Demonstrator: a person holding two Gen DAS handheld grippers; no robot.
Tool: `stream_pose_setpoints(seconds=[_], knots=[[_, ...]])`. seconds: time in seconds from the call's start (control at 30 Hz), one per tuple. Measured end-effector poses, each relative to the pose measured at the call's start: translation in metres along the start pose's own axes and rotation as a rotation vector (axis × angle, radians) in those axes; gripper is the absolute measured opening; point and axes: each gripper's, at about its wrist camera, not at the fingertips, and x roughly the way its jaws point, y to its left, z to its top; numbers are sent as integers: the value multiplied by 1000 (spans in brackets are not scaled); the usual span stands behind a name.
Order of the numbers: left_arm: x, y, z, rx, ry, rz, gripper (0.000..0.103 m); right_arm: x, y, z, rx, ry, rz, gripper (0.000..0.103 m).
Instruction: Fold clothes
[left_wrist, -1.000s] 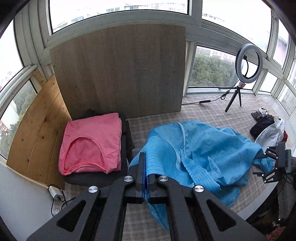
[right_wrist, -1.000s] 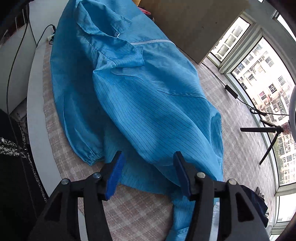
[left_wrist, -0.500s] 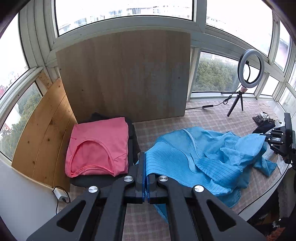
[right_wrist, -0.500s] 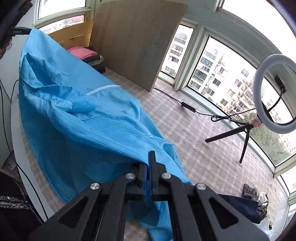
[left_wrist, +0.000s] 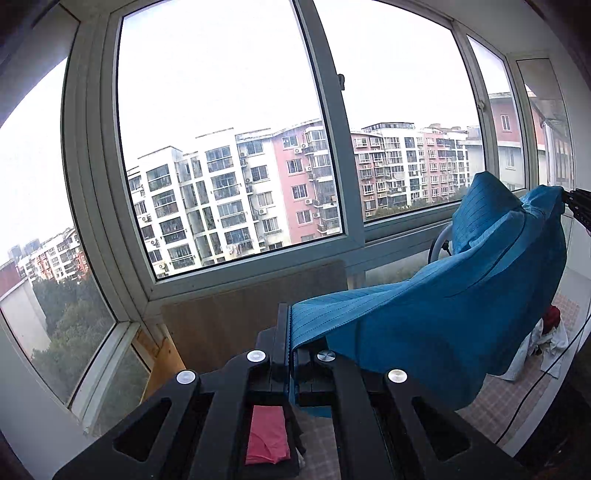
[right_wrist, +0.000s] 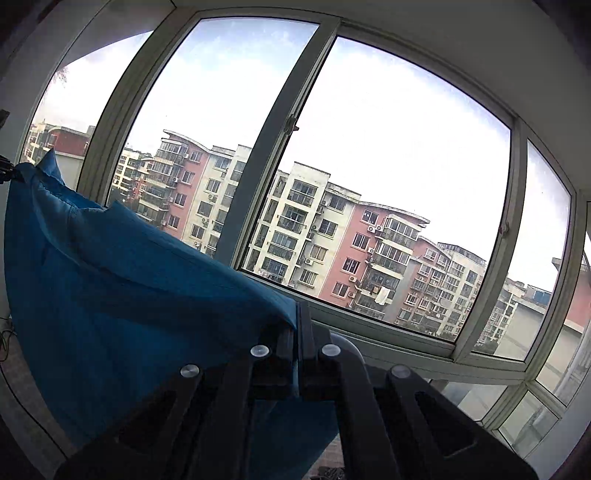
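Both grippers raised and clamped, seen along their own fingers.

The left gripper (left_wrist: 289, 332) is held pointing slightly below level, its two black fingers (left_wrist: 281, 332) pressed together with the hem of the blue garment (left_wrist: 424, 317) pinched between the pads and trailing off to the claw's right. The right gripper (right_wrist: 298, 325) is held about level, its jaws likewise closed, a corner of the same garment being caught between the pads and hanging to the claw's left. The tip of the right gripper is also seen at the far right edge of the left wrist view, at the cloth's other end.
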Motion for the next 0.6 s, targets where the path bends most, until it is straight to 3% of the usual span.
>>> stream_pose_setpoints(seconds=[0.07, 0.17, 0.33, 0.43, 0.6], knots=[[-22, 0, 18, 23, -44, 18, 0, -28, -6, 20, -6, -56, -31, 1], [-47, -6, 34, 72, -94, 48, 0, -52, -9, 35, -1, -72, -61, 1], [-46, -5, 42, 97, -87, 37, 0, -57, -6, 31, 7, -47, -78, 1], [-13, -6, 38, 104, -24, 32, 0, -35, -5, 18, 6, 20, -66, 1], [95, -9, 16, 85, 141, 0, 0, 47, 1, -43, 47, 206, -43, 1]])
